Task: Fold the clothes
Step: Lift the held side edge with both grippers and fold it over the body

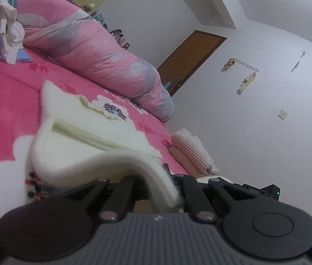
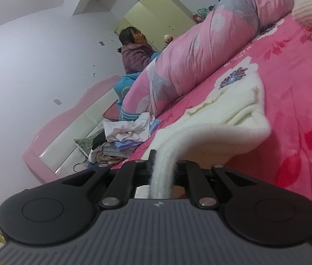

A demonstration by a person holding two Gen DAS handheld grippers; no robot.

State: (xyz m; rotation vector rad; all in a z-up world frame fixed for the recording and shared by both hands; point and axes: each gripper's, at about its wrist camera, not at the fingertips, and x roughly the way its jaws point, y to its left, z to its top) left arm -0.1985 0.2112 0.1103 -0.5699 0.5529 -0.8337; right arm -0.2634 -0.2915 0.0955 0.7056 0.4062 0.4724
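Cream garment [image 1: 94, 145] clamped in both grippers

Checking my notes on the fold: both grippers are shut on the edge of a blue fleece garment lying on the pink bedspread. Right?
Not quite: the fleece garment is cream-white, as both wrist views show. The left gripper and right gripper are shut on its edge, over the pink bedspread.

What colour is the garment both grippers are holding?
Cream-white, plain and fuzzy: the garment on the pink floral bedsheet. Shows best in the left wrist view.

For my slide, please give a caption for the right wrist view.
Right gripper shut on a cream fleece garment lifted from the pink floral bedspread.
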